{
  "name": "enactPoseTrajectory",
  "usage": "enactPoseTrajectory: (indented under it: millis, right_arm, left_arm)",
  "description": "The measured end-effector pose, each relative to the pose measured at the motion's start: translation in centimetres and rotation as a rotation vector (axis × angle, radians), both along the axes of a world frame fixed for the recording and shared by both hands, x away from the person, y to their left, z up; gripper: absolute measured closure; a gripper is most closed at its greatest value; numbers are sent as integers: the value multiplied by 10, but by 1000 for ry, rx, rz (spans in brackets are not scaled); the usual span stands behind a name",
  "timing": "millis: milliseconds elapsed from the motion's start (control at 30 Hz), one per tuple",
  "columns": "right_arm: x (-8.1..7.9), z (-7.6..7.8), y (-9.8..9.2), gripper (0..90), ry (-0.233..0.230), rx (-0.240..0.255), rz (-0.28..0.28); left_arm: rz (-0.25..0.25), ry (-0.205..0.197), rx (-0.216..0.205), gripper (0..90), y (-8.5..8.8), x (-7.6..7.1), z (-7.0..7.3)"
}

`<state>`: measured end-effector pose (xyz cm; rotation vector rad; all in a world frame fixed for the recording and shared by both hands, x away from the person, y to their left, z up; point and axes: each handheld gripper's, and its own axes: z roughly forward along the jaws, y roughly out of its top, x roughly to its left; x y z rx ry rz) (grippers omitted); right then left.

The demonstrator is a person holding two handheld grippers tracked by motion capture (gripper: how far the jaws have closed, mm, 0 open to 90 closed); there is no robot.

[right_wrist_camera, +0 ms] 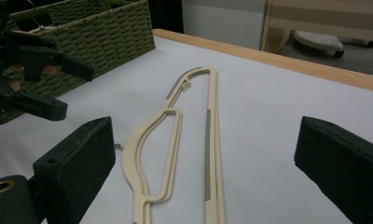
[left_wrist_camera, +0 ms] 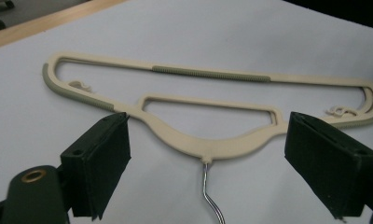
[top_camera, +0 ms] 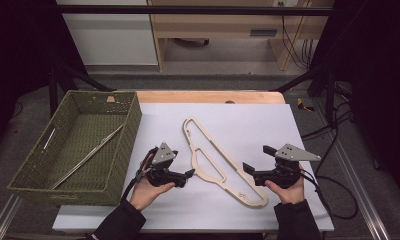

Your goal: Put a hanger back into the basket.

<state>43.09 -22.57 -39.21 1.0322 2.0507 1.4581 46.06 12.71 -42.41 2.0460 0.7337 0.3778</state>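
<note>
Hanger [top_camera: 215, 159] lies flat on the bench [top_camera: 268, 125]; both tongs, left [top_camera: 187, 176] and right [top_camera: 249, 170], gape empty. Left should close squarely on its neck beside the hook [left_wrist_camera: 209, 189].

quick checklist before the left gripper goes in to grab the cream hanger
1. Left hand-held gripper open, nothing between its pads: ok.
2. Hanger flat on the white sheet, free of other things: ok.
3. Hanger's neck and metal hook centred between the left jaws: ok.
4. Right hand-held gripper open and off the hanger: ok.
5. Green basket has room: ok, one thin rod inside.
6. Pads touching the hanger: not ok yet.
</note>
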Motion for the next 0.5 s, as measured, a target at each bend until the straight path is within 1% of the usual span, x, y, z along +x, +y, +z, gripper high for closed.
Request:
enactPoseTrajectory:
  millis: [67, 133, 167, 200, 233, 267, 333, 400, 433, 467, 500]
  right_arm:
    - [0, 0, 1, 56, 5, -1, 1]
    - [1, -1, 1, 56, 6, -3, -4]
    - [1, -1, 2, 56, 6, -5, -2]
    - [1, -2, 2, 57, 9, -4, -2]
    - [1, -2, 3, 57, 10, -8, 0]
    - [1, -2, 3, 57, 10, -8, 0]
    - [1, -3, 4, 57, 10, -11, 1]
    - [2, -3, 3, 58, 11, -13, 5]
    - [2, -3, 4, 58, 13, -11, 2]
    - [2, -3, 4, 58, 13, -11, 2]
    - [2, -4, 4, 58, 14, -12, 2]
  left_arm:
    - [-6, 16, 20, 164, -3, 1, -6]
    - [-10, 33, 29, 190, -6, 4, -12]
    - [-13, 40, 38, 218, -7, 5, -14]
    - [-15, 43, 54, 218, -9, 6, -17]
    - [-16, 46, 65, 244, -10, 7, -19]
    - [-16, 50, 76, 244, -12, 8, -22]
    - [-19, 62, 93, 279, -14, 10, -26]
    - [-22, 73, 106, 320, -16, 11, -29]
    - [-23, 73, 114, 369, -16, 11, -31]
    - [-24, 76, 118, 369, -16, 12, -33]
    - [-25, 83, 114, 397, -16, 12, -34]
